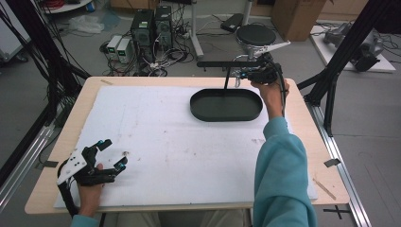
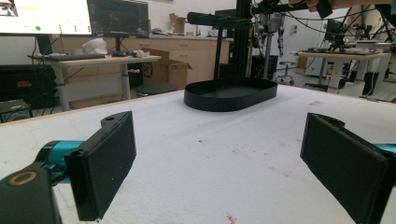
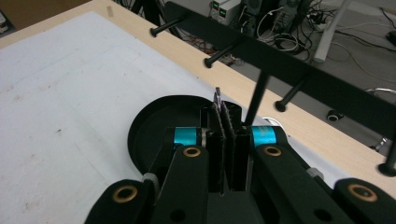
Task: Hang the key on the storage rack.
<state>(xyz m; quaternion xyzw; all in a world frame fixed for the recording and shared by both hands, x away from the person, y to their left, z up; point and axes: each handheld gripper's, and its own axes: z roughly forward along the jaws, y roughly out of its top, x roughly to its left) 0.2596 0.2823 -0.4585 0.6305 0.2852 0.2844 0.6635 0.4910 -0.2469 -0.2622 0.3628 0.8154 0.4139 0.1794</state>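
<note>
- We see the right gripper (image 3: pixel 223 121) from behind, its two black jaws pressed nearly together on a thin silvery sliver (image 3: pixel 217 97) that sticks out past their tips.
- Just beyond and below the jaws lies a black oval tray (image 3: pixel 154 122) on the white mat (image 3: pixel 70 102).
- Ahead and above runs a black bar (image 3: pixel 289 77) with pegs (image 3: pixel 219 55), on a thin upright post (image 3: pixel 257 95).

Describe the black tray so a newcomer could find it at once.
Start at the white mat covering the wooden table. At its far right sits the black oval tray, shallow and raised-rimmed. A thin post rises from it to a pegged bar.
</note>
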